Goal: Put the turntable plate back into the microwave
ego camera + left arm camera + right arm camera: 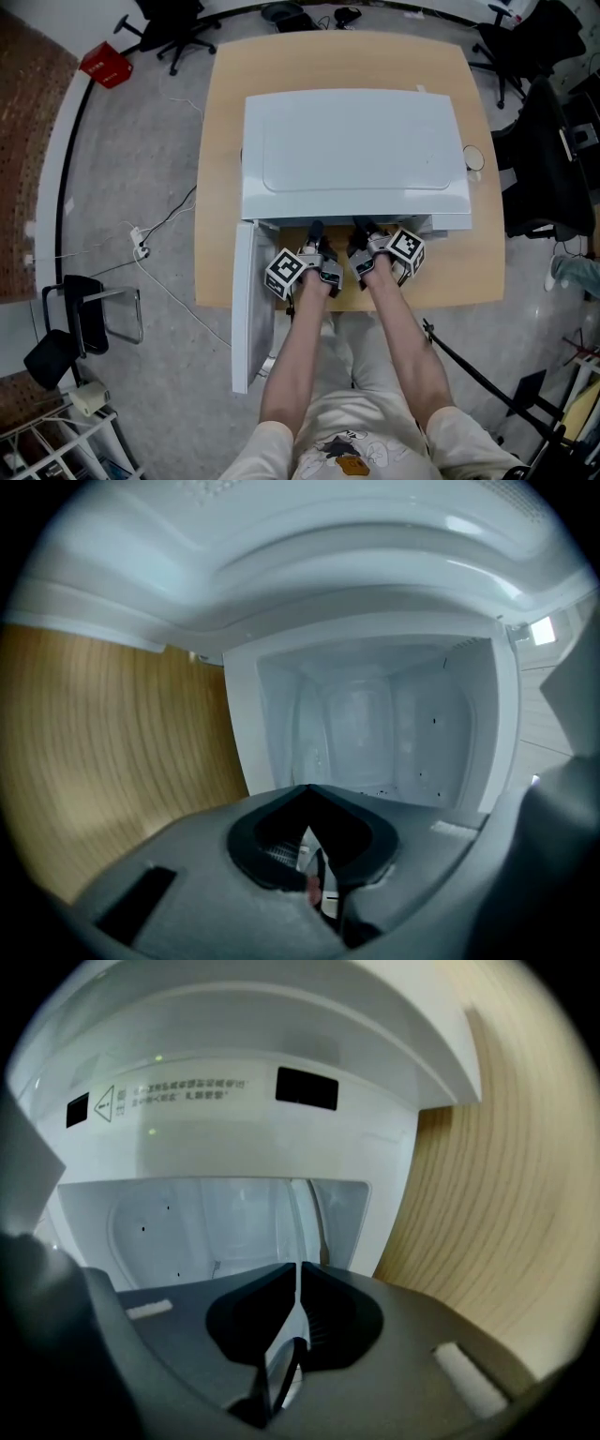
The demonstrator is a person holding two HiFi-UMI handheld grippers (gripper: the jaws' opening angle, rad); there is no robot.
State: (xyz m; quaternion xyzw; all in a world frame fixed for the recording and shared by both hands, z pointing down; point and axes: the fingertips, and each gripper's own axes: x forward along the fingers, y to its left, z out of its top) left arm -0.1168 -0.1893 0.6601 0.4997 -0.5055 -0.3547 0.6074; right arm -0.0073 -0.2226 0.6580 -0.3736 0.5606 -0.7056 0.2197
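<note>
A: Head view. The microwave (356,150) roof covers its cavity and all jaw tips.
B: At the right gripper (297,1274), a thin glassy edge (281,1365) behind the jaws, can't identify it. Housing masks the cavity floor.

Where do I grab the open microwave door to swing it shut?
Likely the door by its free edge nearest you, farthest from the hinge at the microwave's left front corner. The panel stands upright, swung out past the table, so come end-on from your side, pinching across its thickness.

Grey left claw (307,795), cream printed T-shirt (349,442)
</note>
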